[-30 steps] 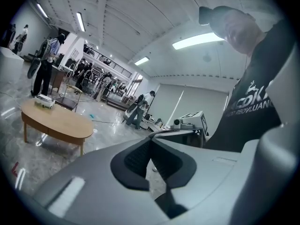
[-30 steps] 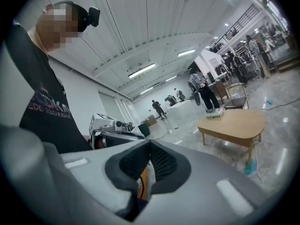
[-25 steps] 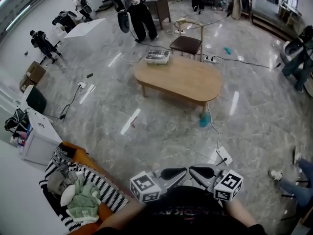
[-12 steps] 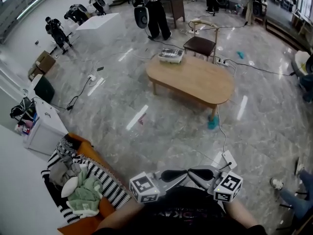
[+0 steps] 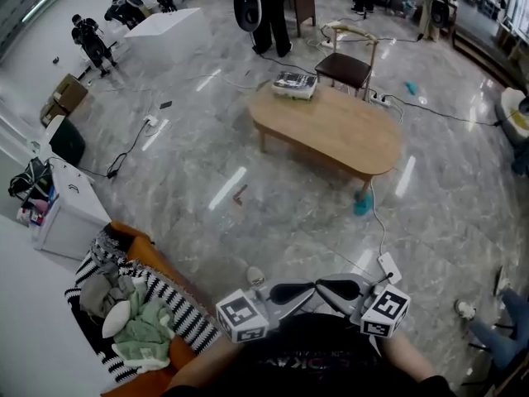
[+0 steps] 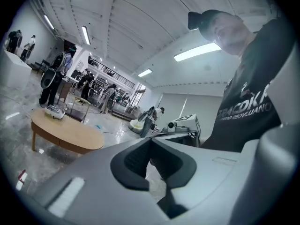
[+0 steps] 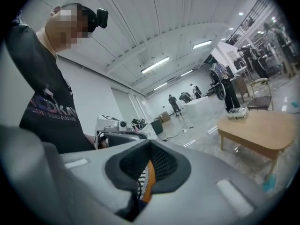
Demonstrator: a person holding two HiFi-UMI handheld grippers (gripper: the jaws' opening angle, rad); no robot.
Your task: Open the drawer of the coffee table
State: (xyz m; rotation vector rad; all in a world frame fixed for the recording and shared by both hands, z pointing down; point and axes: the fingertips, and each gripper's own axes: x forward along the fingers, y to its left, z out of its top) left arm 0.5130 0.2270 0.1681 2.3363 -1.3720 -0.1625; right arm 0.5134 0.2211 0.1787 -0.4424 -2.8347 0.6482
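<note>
Counter: the low oval wooden counter (image 5: 331, 131), which is the coffee table you are meant to work on, is standing out on the marble floor ahead of you, well apart from both grippers.
Drawer: no view is showing a drawer front or a handle. Only the top, the near edge and the legs are facing you, so I cannot tell which side the drawer is on.
On the counter: a small tray (image 5: 295, 83) is sitting at the far left end; the rest of the top is lying bare.
Around it: a chair (image 5: 347, 66) is standing just behind the far side, and a teal thing (image 5: 363, 207) is lying on the floor beside the near right leg.
Left gripper (image 6: 151, 149): you are holding it close in front of your body, with the jaws pressed together and nothing between them.
Right gripper (image 7: 150, 149): you are holding it the same way, tip to tip with the left one, closed and empty. The orange showing through its gap is only background.
Beside you: a striped cloth (image 5: 157, 304) is lying on an orange seat at your left.
Progress: by my reading, nothing of the task is done yet. You are looking at the whole job ahead: reaching the counter, finding the drawer, spreading one gripper, taking the handle and pulling.
</note>
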